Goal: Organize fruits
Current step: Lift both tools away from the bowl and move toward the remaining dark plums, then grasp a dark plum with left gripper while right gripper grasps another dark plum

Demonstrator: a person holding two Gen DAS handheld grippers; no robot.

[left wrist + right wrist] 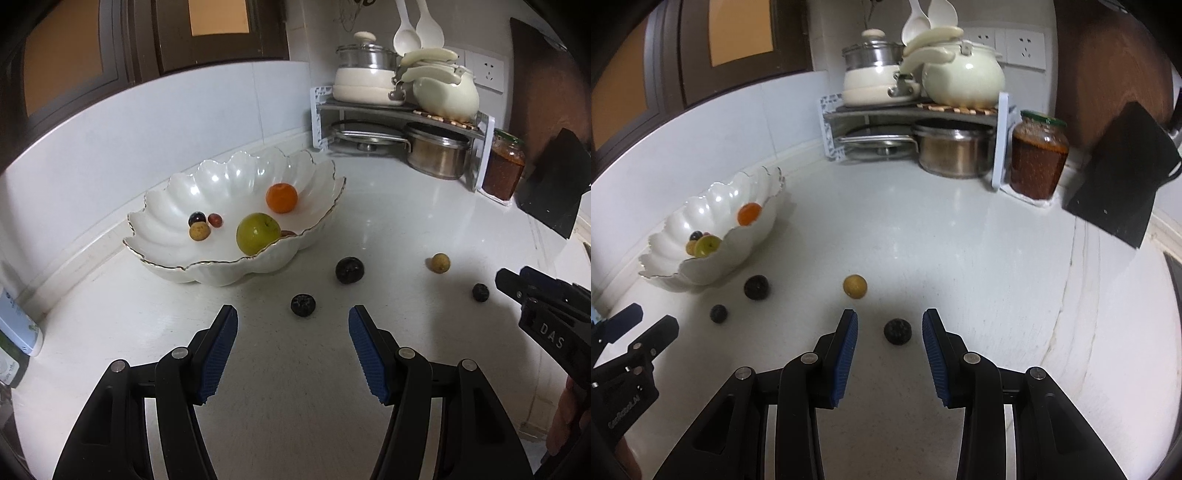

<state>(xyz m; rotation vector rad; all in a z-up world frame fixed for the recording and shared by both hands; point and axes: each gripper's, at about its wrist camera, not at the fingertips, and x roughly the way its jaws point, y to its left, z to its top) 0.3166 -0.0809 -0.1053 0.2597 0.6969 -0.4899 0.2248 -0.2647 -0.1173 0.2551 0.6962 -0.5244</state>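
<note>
A white scalloped bowl [229, 266] holds an orange [281, 198], a green apple [257, 232] and several small fruits. On the counter lie three dark fruits [303, 304] [349, 270] [480, 292] and a small yellow-brown fruit [440, 263]. My left gripper [293, 325] is open, just short of the nearest dark fruit. My right gripper [890, 326] is open with a dark fruit [897, 331] between its fingertips, not touching. The yellow-brown fruit [855, 286] lies just beyond it. The bowl [701, 271] shows at the left in the right wrist view.
A corner rack [402, 110] with pots and a white kettle stands at the back. A jar of red sauce [504, 166] and a black knife block [554, 184] stand at the right. A white box [18, 325] sits at the left edge.
</note>
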